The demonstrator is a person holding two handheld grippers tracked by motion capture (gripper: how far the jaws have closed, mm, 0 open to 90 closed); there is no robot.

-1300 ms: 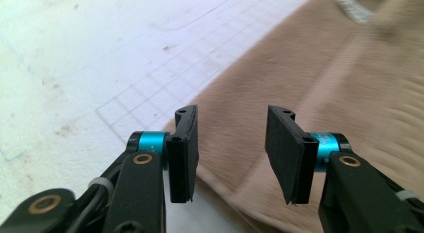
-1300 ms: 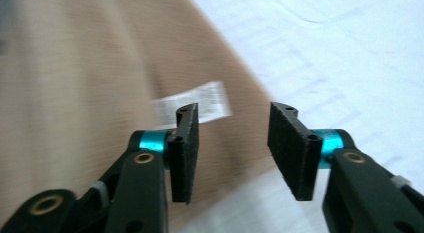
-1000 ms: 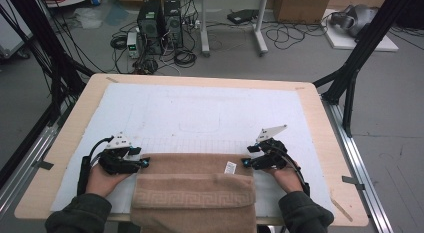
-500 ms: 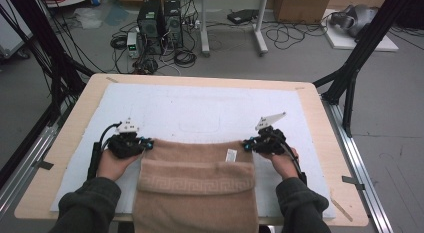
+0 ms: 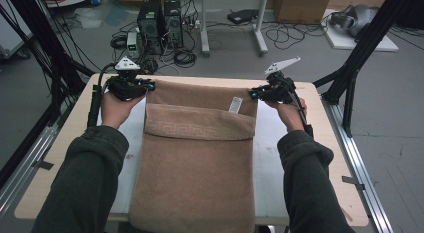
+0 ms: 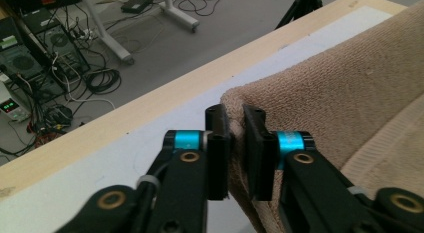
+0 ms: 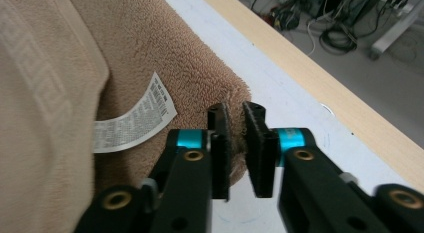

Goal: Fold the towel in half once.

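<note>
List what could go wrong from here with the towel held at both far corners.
1. The left gripper and right gripper, whose jaws have just been opening, pinch only the very corners of the towel; either corner might slip out.
2. The near end hangs over the table edge, so its weight may drag the towel off.
3. The folded band and label could crease unevenly if pulled unequally.

Both grippers now sit far up the table, toward 12 o'clock: left gripper (image 5: 145, 87) at approx. 11 and right gripper (image 5: 254, 94) at approx. 1, vs. near the front edge earlier. The towel (image 5: 195, 178) is drawn out w/ them, spread long across the mat w/ its far edge doubled over. Jaws have just been opening slightly, towel corners between them.
</note>
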